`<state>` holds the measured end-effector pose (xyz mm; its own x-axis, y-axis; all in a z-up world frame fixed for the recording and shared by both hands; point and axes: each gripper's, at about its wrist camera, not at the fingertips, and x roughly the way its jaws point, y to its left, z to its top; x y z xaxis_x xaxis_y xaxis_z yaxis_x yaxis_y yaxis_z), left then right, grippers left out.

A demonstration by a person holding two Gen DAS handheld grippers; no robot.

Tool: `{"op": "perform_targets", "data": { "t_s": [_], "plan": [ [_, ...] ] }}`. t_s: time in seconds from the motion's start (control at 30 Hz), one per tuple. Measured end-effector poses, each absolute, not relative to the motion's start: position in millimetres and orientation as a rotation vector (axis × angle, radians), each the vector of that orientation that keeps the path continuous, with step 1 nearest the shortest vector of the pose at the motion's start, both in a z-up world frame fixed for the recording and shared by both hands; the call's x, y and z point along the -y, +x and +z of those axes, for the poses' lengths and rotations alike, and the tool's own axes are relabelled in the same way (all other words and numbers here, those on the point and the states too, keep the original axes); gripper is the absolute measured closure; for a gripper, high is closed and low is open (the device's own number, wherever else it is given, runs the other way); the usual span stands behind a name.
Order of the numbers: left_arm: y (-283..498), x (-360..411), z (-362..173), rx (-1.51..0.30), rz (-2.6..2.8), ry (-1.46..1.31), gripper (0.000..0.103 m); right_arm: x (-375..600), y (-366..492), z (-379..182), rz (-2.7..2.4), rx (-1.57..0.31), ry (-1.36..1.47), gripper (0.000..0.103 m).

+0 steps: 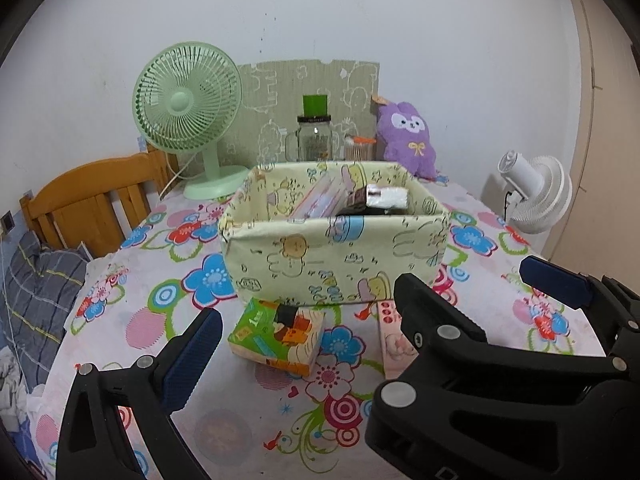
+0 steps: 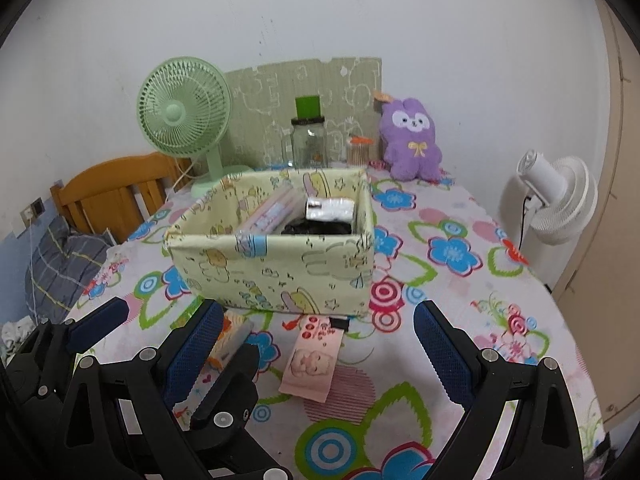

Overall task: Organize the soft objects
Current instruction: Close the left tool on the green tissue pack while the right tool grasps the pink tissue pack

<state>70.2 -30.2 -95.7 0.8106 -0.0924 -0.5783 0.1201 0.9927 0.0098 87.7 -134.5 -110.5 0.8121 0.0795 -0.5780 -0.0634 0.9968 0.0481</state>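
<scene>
L gripper (image 1: 304,332) fingers wide open, empty | R gripper (image 2: 320,344) same | green tissue pack (image 1: 276,334) + pink pack (image 2: 314,354) on surface just before fabric bin (image 1: 320,264) | est: center fingers astride pack, squeeze gently, lift clear of bin wall.

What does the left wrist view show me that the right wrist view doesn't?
Only the left wrist view shows the green tissue pack whole, between the left tongs. Only the right wrist view shows the pink pack whole, between the open right tongs. Both show the fabric box, purple plush and green fan.
</scene>
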Motion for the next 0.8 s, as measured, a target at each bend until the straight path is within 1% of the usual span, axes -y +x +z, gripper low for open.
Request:
{"op": "perform_targets", "data": {
  "t_s": [0.17,0.23,0.8],
  "plan": [
    [76.7,28.1,-110.2,-0.647,-0.092,0.053,0.000,131.8,93.9,-124.1,0.058,-0.638,0.011,0.006],
    [79.0,27.0,-114.9,-0.658,-0.082,0.056,0.000,130.8,98.1,-129.7,0.060,-0.657,0.013,0.011],
    [101.1,17.1,-146.7,-0.753,-0.056,0.073,0.000,122.8,129.6,-166.1,0.058,-0.782,-0.001,0.021]
  ]
}}
